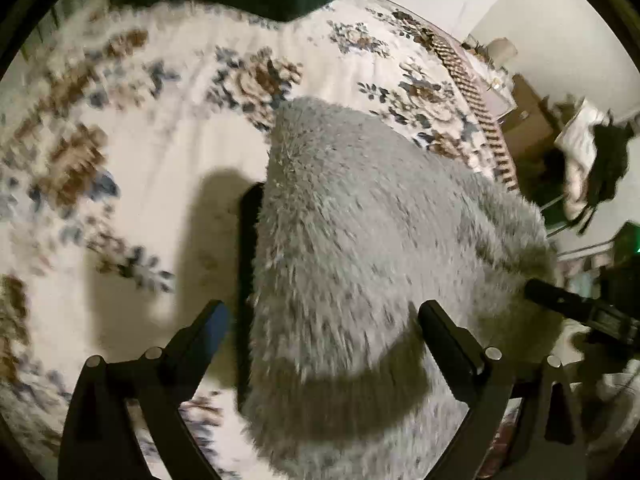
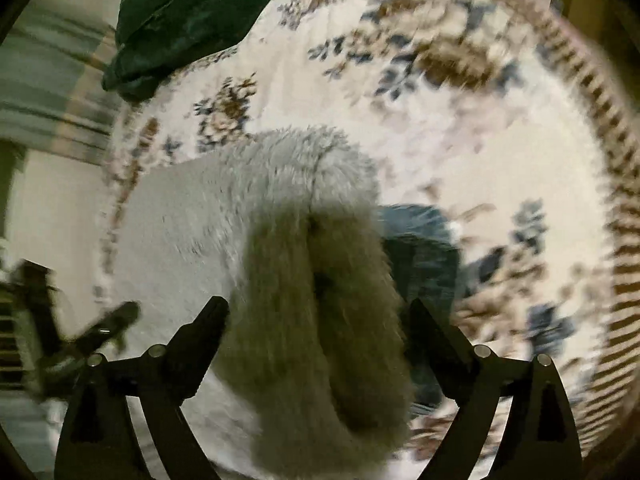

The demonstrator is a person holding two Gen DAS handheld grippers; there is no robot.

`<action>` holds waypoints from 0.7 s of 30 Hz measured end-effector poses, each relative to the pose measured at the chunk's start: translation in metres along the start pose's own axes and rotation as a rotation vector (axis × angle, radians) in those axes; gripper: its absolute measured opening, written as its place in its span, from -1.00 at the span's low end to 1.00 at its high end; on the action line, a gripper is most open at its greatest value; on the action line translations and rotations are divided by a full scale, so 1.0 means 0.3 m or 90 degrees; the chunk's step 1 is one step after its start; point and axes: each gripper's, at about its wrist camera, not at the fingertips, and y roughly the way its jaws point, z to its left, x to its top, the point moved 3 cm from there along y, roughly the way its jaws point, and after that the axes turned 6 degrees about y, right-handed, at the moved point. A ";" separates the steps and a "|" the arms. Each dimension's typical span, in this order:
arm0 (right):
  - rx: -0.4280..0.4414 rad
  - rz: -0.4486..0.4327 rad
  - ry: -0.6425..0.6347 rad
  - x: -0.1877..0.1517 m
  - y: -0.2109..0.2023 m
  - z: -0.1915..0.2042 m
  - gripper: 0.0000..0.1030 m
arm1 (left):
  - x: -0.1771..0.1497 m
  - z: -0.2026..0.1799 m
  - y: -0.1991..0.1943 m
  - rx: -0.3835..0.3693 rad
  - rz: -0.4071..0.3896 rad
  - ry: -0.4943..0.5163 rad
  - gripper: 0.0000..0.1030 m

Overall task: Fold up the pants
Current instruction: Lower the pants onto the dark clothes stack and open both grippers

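both grippers, left [image 1: 322,320] and right [image 2: 318,316], spread wide around fuzzy grey pants [image 1: 380,240]; pinch edges evenly before folding over bedspread [image 1: 168,128].

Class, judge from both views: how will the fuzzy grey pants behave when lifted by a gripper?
The pants probably flop: they already drape in soft rounded folds over the bedspread. The long pile suggests bulk but little weight. Its fuzz may slip from the open right gripper.
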 end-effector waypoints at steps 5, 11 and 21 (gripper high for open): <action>-0.116 -0.088 -0.029 -0.122 -0.111 0.036 1.00 | -0.040 -0.047 -0.058 0.077 -0.033 0.045 0.88; -0.186 -0.171 -0.025 -0.303 -0.249 0.074 1.00 | -0.116 -0.124 -0.190 0.150 -0.082 0.079 0.88; -0.210 -0.289 -0.062 -0.625 -0.575 0.170 1.00 | -0.299 -0.262 -0.525 0.185 -0.171 0.074 0.88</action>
